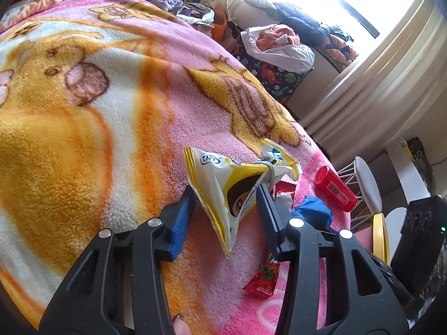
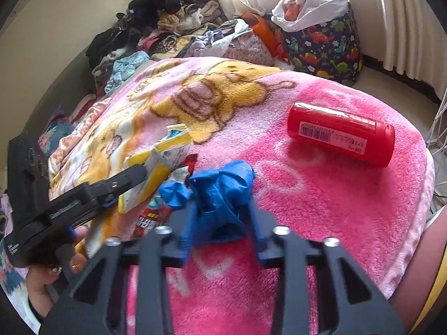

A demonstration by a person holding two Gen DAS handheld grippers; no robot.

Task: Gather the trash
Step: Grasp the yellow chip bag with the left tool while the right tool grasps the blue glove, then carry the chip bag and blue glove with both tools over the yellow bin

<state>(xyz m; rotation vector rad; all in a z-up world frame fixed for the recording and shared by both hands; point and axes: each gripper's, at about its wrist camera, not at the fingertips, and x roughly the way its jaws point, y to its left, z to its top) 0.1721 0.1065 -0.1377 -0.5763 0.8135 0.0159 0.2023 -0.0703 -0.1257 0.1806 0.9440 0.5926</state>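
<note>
A: Item one, left gripper (image 1: 227, 198): jaws apart, set either side of the yellow and white snack packet (image 1: 223, 187), which sits crumpled and peaked on the pink fleece blanket (image 1: 83, 117). One finger looks to touch the packet's edge; not clamped

B: Hazard there?

A: Packet is light and stiff-creased. If the jaws close on the raised fold alone it may skid out sideways, or the fingers may bite the fleece with it

B: Item two?

A: Right gripper (image 2: 220, 217): jaws straddle the crumpled blue glove (image 2: 220, 192). The fingers are blurred, so whether they press it or merely flank it, I cannot tell

B: Risk?

A: Soft, springy lump; a shallow pinch could take one loose fold and let the rest trail or drop

B: Other trash listed?

A: Red wrappers: one (image 1: 261, 282) below the left gripper, another (image 2: 149, 220) lying between the two grippers, partly under packet and glove. Red canister (image 2: 340, 136) on its side, well apart, near the blanket's edge

B: Concern with that?

A: Round body on a sloping bed; tugging the blanket during a lift could roll it off. The two tools also work close together and may collide
</note>
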